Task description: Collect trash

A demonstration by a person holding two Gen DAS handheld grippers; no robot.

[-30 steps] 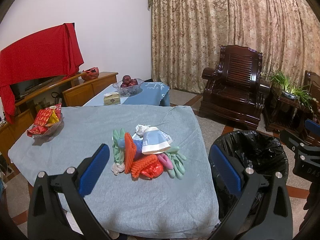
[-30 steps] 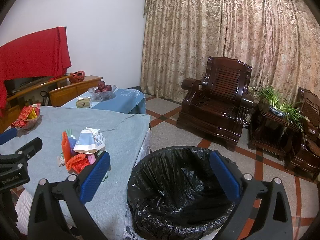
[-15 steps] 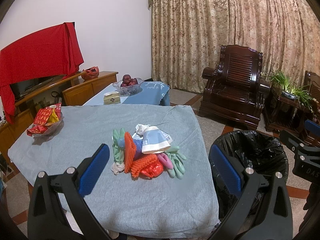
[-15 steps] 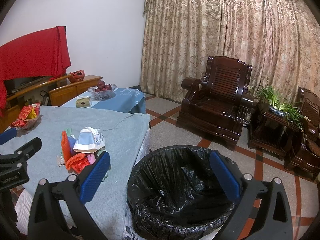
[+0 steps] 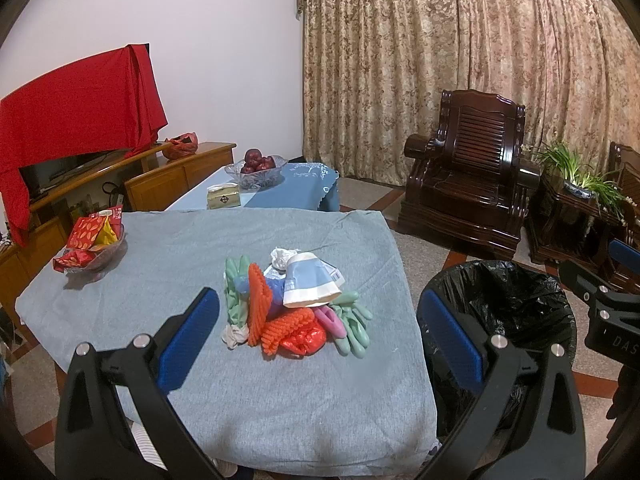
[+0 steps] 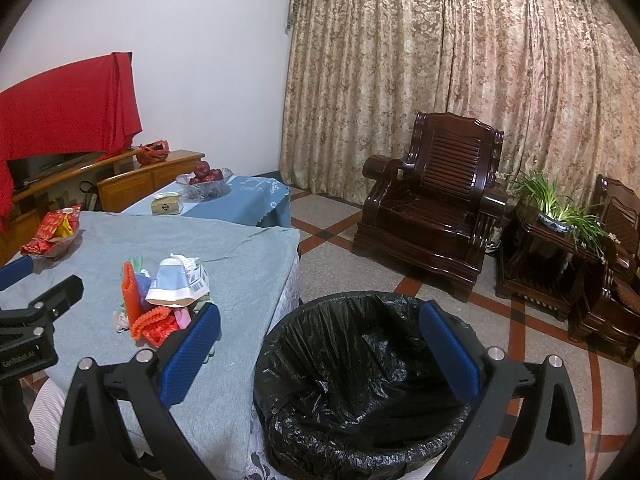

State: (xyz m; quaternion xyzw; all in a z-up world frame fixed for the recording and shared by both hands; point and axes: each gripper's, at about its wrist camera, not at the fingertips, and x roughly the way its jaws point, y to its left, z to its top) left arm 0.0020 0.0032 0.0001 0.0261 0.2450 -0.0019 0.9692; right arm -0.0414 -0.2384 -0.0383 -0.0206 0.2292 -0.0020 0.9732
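A pile of trash lies on the grey tablecloth: orange netting, green rubber gloves, a light blue paper bag, red wrapper, crumpled tissue. It also shows in the right wrist view. A bin lined with a black bag stands on the floor right of the table; it shows in the right wrist view too. My left gripper is open and empty, held above the table's near edge short of the pile. My right gripper is open and empty, above the bin.
A glass dish of red snack packets sits at the table's far left. Behind is a blue-covered low table with a fruit bowl and tissue box. A dark wooden armchair and a plant stand are at the right.
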